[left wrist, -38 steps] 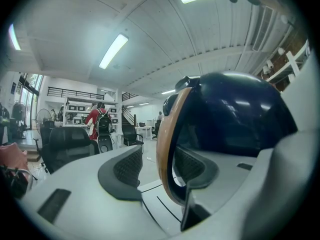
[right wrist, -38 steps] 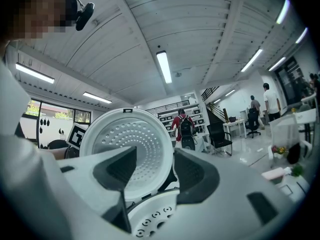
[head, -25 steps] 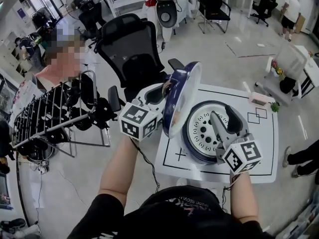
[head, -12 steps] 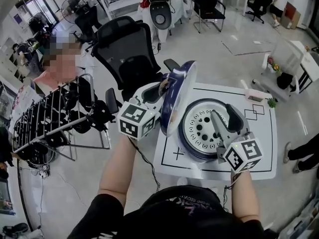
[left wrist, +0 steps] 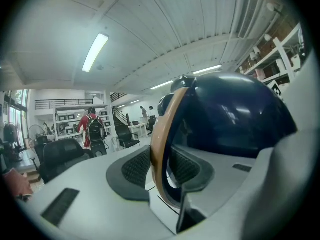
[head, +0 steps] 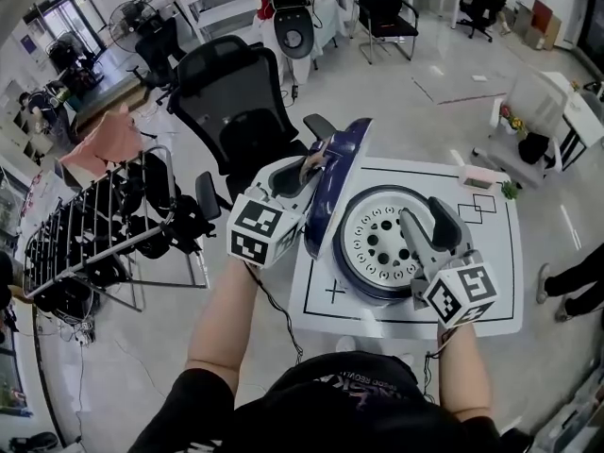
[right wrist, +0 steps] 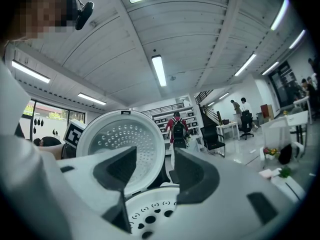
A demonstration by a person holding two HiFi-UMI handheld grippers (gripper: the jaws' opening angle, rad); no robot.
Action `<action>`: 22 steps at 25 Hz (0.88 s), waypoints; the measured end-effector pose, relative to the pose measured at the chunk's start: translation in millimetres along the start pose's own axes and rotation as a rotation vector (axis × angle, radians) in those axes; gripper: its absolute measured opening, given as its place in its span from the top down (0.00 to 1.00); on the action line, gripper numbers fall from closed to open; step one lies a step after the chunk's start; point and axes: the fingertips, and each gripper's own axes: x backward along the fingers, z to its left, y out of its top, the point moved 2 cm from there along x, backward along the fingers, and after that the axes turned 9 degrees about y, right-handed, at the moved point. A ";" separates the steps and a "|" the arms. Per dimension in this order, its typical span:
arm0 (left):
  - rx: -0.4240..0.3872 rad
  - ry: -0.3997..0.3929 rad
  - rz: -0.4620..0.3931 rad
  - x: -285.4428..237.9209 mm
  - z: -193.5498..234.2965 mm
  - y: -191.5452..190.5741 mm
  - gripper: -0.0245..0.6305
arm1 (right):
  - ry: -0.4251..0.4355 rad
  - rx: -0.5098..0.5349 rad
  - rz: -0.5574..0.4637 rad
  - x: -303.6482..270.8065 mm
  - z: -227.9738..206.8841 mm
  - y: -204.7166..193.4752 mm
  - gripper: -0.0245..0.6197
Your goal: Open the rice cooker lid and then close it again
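The rice cooker (head: 377, 253) sits mid-way across the white surface (head: 491, 295). Its dark blue lid (head: 336, 194) is swung up almost upright at the cooker's left side. The left gripper (head: 304, 173) has its jaws clenched on the lid's rim. The right gripper (head: 429, 225) hangs over the open cooker, jaws apart and empty. The lid looks stiff, glossy and probably slippery, so I'd hold it by the rim.
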 end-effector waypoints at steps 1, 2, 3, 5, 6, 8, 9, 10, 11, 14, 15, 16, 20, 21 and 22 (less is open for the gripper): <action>-0.008 0.001 0.002 -1.4 -3.4 -0.5 0.78 | -0.003 0.000 -0.002 2.7 -2.2 -1.5 0.59; -0.015 0.002 0.004 -3.3 -7.9 -1.3 0.78 | -0.005 0.000 -0.003 6.3 -5.5 -3.6 0.59; -0.022 0.004 0.006 -5.0 -12.0 -2.1 0.78 | -0.008 0.001 -0.005 10.0 -8.7 -5.4 0.59; -0.034 0.007 0.010 -6.5 -17.0 -2.0 0.78 | -0.015 0.000 -0.009 15.7 -12.0 -6.4 0.59; -0.040 0.009 0.011 -6.6 -18.3 -1.3 0.78 | -0.018 0.000 -0.010 17.7 -12.5 -6.1 0.59; -0.055 0.009 0.012 -6.7 -20.6 1.0 0.78 | -0.027 0.002 -0.012 21.2 -12.7 -5.2 0.59; -0.062 0.009 0.012 -6.8 -22.2 1.8 0.78 | -0.030 0.002 -0.014 23.1 -12.7 -5.1 0.59; -0.068 0.009 0.012 -6.9 -24.1 2.4 0.78 | -0.034 0.002 -0.015 25.0 -12.9 -5.2 0.59; -0.075 0.009 0.013 -7.0 -26.2 3.0 0.78 | -0.037 0.002 -0.016 27.1 -13.3 -5.3 0.59; -0.111 0.008 0.016 -8.3 -35.0 6.5 0.78 | -0.047 0.000 -0.020 35.0 -15.4 -5.0 0.59; -0.128 0.007 0.017 -8.8 -39.0 8.0 0.78 | -0.051 -0.001 -0.022 38.2 -16.3 -4.7 0.59; -0.145 0.007 0.018 -9.2 -43.1 9.5 0.78 | -0.054 -0.002 -0.024 41.3 -17.2 -4.2 0.59; -0.226 0.016 0.024 -10.5 -59.4 16.0 0.78 | -0.065 -0.006 -0.031 54.5 -20.8 -1.6 0.59; -0.245 0.017 0.026 -11.1 -64.2 16.5 0.78 | -0.069 -0.007 -0.031 58.3 -22.2 -1.8 0.59; -0.261 0.016 0.028 -11.9 -69.1 16.1 0.77 | -0.073 -0.008 -0.031 62.2 -23.8 -2.2 0.59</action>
